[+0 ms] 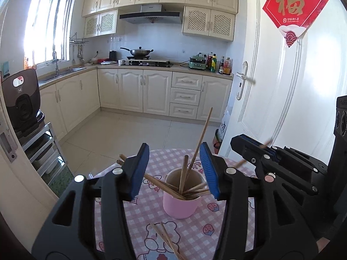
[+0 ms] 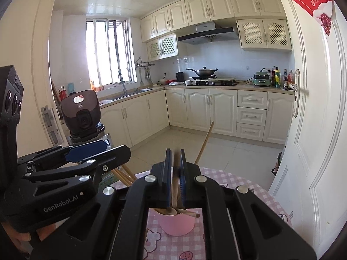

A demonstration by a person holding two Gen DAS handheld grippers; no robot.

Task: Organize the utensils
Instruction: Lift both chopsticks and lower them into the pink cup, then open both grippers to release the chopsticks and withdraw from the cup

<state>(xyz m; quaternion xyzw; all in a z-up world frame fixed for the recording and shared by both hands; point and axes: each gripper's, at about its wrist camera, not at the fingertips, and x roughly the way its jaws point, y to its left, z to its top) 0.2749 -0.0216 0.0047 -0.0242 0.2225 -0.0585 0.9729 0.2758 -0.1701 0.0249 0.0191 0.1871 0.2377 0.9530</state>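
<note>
Pink cup [image 1: 181, 203] of wooden chopsticks [image 1: 184, 178] at lower centre, on the pink checked tablecloth [image 1: 216, 231].
Left gripper [image 1: 175, 173] jaws stand wide around the cup, gripping nothing; right gripper [image 2: 175, 177] clamps one chopstick [image 2: 175, 186] above it.

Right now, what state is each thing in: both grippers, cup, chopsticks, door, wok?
Left gripper: open, jaws either side of the cup, holding nothing.
Right gripper: shut on a chopstick over the cup.
Cup: upright on the table, holding several chopsticks.
Loose chopsticks: lying on the table, not in the cup.
Door: open.
Wok: on the stove, lid on.
</note>
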